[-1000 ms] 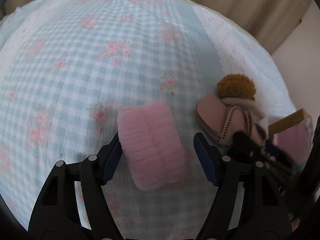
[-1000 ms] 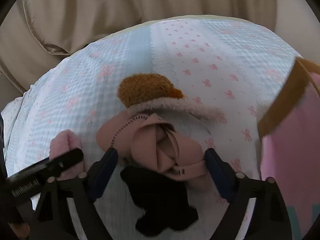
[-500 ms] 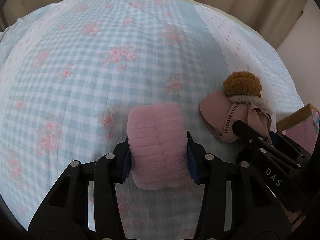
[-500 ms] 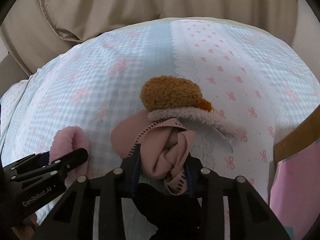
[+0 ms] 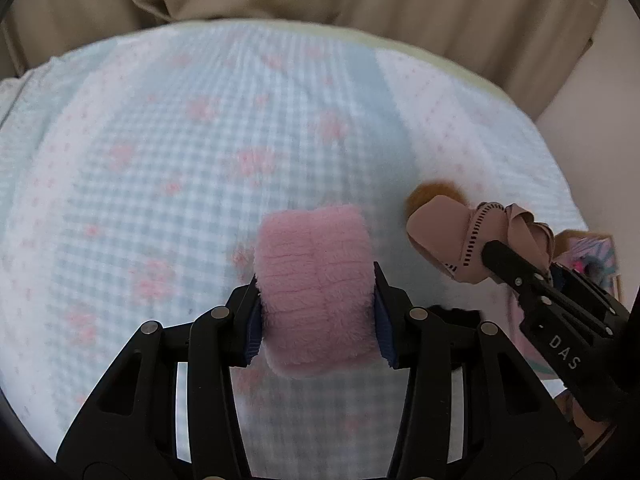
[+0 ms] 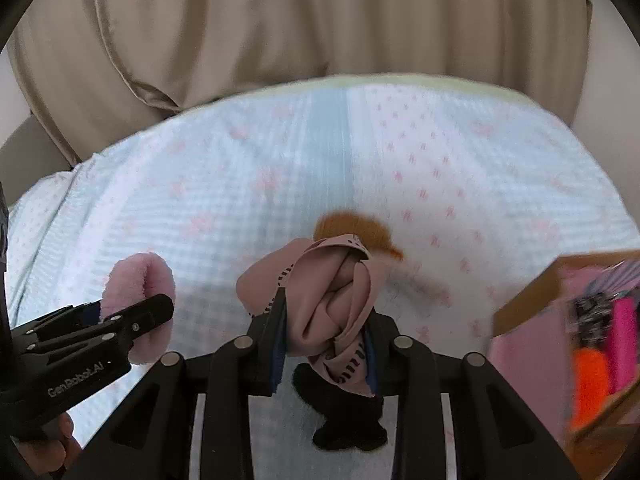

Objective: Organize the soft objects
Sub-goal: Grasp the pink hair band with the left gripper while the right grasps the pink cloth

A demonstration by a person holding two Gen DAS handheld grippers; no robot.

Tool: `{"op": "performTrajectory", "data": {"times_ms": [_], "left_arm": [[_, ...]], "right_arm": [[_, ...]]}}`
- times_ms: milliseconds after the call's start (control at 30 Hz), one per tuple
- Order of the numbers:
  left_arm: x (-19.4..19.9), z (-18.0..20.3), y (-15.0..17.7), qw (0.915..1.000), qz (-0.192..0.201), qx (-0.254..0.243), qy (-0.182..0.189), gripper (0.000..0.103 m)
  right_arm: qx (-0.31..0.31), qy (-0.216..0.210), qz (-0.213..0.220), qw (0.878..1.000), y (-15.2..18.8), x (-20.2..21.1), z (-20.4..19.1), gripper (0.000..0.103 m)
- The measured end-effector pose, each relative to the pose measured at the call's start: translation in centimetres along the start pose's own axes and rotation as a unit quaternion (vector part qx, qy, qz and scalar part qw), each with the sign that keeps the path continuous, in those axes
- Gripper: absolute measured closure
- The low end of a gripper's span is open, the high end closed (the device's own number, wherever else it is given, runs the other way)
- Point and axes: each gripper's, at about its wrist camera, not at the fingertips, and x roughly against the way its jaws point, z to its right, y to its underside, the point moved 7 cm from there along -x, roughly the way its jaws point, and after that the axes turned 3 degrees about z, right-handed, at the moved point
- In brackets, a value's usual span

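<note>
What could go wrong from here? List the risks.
1. The right gripper pinches only a bunched fold of the beige cloth; it could slip out.
2. Loose ends of the cloth might snag the black item beneath.
3. The left gripper and its pink roll sit close by; they could collide.

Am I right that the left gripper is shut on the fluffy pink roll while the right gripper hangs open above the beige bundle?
Not quite: the right gripper is shut on the beige bundle, as the right wrist view shows. The left gripper is indeed shut on the fluffy pink roll.
</note>
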Motion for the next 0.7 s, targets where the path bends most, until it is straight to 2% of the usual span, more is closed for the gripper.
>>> {"op": "performTrajectory", "data": {"times_ms": [267, 400, 567, 700], "left_arm": [[10.0, 3.1, -2.8, 0.9994, 0.032, -0.012, -0.005, 0.061], [15.5, 5.5, -3.2, 0.9986, 0.046, -0.022, -0.012, 0.061], [20.5, 8.9, -3.0, 0.9983, 0.054, -0.020, -0.011, 0.061], [23.0, 12.6, -2.2, 0.9981, 0.059, -0.019, -0.001, 0.061]], "right_arm": [[0.014, -0.008, 0.028, 0.999, -3.8, 10.3, -1.2, 0.074], [0.018, -0.013, 0.039, 0.999, -5.1, 15.8, -1.3, 0.074], [0.016, -0.020, 0.045, 0.999, -5.6, 21.9, 0.1, 0.074], [0.020, -0.026, 0.039, 0.999, -4.8, 25.5, 2.6, 0.074]]}}
